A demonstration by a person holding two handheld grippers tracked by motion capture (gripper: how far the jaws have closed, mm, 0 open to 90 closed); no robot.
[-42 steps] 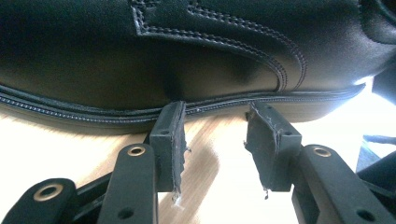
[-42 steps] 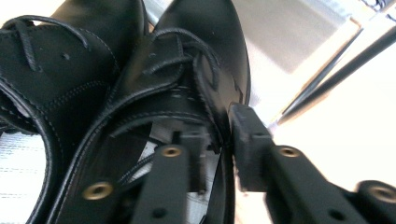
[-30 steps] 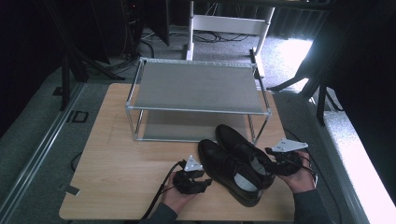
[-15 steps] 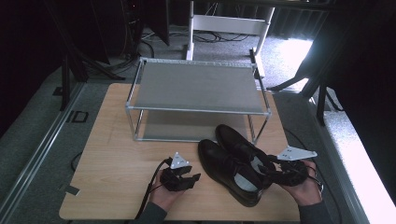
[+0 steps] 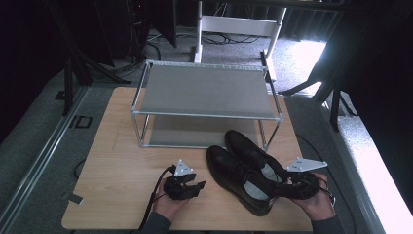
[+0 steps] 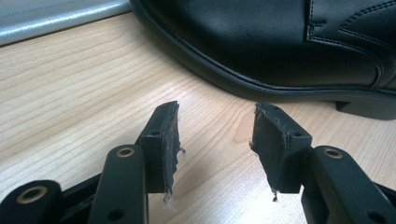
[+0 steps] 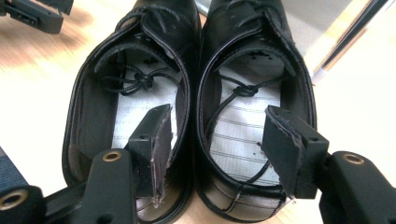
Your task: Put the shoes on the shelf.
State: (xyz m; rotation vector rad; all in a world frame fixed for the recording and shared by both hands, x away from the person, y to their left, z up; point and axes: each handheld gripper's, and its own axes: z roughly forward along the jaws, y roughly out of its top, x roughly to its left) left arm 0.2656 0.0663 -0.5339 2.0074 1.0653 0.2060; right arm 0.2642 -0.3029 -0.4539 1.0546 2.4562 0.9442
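Two black lace-up shoes lie side by side on the wooden table [image 5: 122, 161], in front of the rack. The nearer shoe [image 5: 229, 168] [image 7: 79, 107] is left of the farther shoe [image 5: 246, 146] [image 7: 243, 135]. At their heels my right gripper [image 5: 278, 187] [image 7: 219, 121] is open, one jaw down in each shoe, so it straddles the two inner walls. Resting low on the table, my left gripper [image 5: 198, 186] [image 6: 217, 116] is open with only bare wood between its jaws. It sits a short way left of the nearer shoe, whose side [image 6: 280, 42] rises just ahead of it.
A metal shoe rack [image 5: 204, 90] with two grey shelves stands at the back of the table. Bare wood lies to the left of the shoes. The table's right edge is close to the right hand [image 5: 319, 204]. Beyond the table are a white frame [image 5: 238, 24] and dark floor.
My left gripper has drawn a little to the left, away from the nearer shoe. My right gripper has slid back toward the table's front edge, at the shoes' heels. The shoes stay put.
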